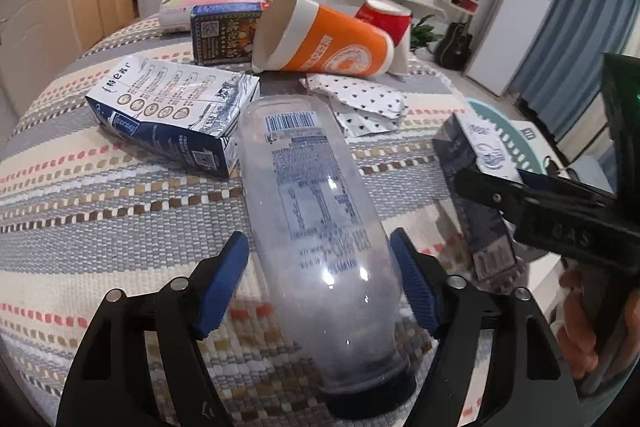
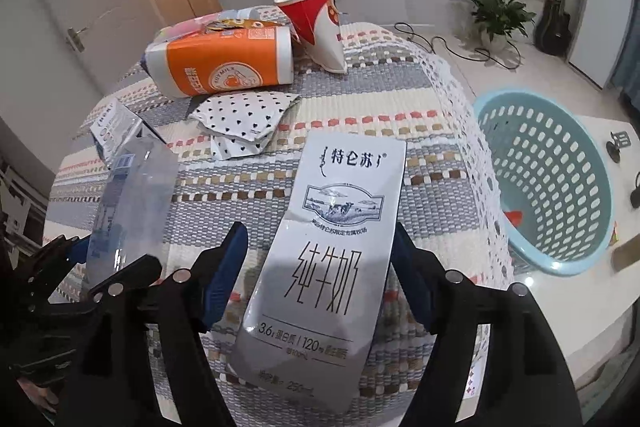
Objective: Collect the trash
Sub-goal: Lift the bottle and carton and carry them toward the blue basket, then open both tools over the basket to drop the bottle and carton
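The left gripper (image 1: 320,275) is sitting with its ribbed blue pads (image 1: 224,287) spread on either side of a clear plastic bottle (image 1: 316,211). The bottle is lying on the woven striped tablecloth (image 1: 100,211), its dark cap toward the camera and its printed label and barcode facing up. The right pad looks to be at the bottle's wall, while a sliver of cloth is showing by the left pad, so whether the tongs are pressing on the bottle cannot be told.

The right gripper (image 2: 316,279) is straddling a flat-faced silver-white milk carton (image 2: 328,259) with black lettering. From the left wrist view its black fingers (image 1: 532,195) are lying against the carton's (image 1: 476,187) sides near the table's right edge. Both blue pads are standing slightly off the carton's edges, so a firm grasp is not certain.

Farther back, a second rectangular carton (image 1: 172,111) is lying on its side. Behind it an orange paper cup (image 1: 324,39) with a white rim is lying tipped over, and a red and white paper cup (image 2: 316,23) is leaning just beside it. A crumpled white wrapper (image 2: 244,119) with black dots is lying flat in front of the orange cup. A dark printed box (image 1: 220,35) is standing at the far edge.

Below the table on the right, a round teal plastic basket (image 2: 548,179) with a perforated wall is standing on the pale floor.
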A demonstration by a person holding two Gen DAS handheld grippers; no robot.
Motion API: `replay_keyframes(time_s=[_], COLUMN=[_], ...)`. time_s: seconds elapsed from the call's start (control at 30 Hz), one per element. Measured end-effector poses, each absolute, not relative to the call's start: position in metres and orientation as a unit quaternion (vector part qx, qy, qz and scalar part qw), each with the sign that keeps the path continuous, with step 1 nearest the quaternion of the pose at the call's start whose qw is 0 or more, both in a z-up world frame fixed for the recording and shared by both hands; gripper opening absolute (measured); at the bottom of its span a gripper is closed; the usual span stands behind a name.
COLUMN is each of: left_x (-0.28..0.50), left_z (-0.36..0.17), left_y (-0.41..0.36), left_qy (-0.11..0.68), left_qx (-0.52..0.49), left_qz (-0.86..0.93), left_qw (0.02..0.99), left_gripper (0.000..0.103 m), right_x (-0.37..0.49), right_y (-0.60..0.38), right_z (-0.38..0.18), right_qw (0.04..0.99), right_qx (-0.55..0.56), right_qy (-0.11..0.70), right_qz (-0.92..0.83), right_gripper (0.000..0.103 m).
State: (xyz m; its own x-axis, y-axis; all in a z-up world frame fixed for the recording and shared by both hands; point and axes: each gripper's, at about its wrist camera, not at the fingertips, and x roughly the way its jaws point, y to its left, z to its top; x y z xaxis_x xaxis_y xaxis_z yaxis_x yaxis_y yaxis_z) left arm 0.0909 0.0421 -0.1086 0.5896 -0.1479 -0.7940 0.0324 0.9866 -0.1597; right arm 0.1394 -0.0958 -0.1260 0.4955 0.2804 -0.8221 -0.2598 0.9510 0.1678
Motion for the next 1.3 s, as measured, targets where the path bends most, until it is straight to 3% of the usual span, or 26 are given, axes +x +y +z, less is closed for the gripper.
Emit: replay_keyframes(time_s=[0.37,0.53,1.03,1.3], left_x=[0.096,0.102,0.160,0.214], left_z=[-0.097,-0.079,-0.024,-0.055], left_y=[0.016,0.002,-0.093,-0.151], left_qy=[0.423,0.399,0.342,0.408], left_qx=[-0.046,-0.038,0.014,-0.021], left_qz=[-0.048,-0.057,-0.152,-0.248], left_qw=[0.904,0.914,0.927,0.879], left_gripper=[0.063,0.063,0.063,0.063], right_x=[0.151,0.151,0.179,0.200], right_y=[-0.105,-0.110,-0.223,-0.291], right_z=[-0.134,-0.130,-0.073,-0.095], right_qw=[0.857,0.864,0.914,0.908], right_qx=[0.035,0.024,0.095,0.121], right_qy=[0.491,0.478,0.385,0.401], right_qz=[0.152,0.155,0.083,0.009], right_gripper=[0.071,0.050,0.050,0.050])
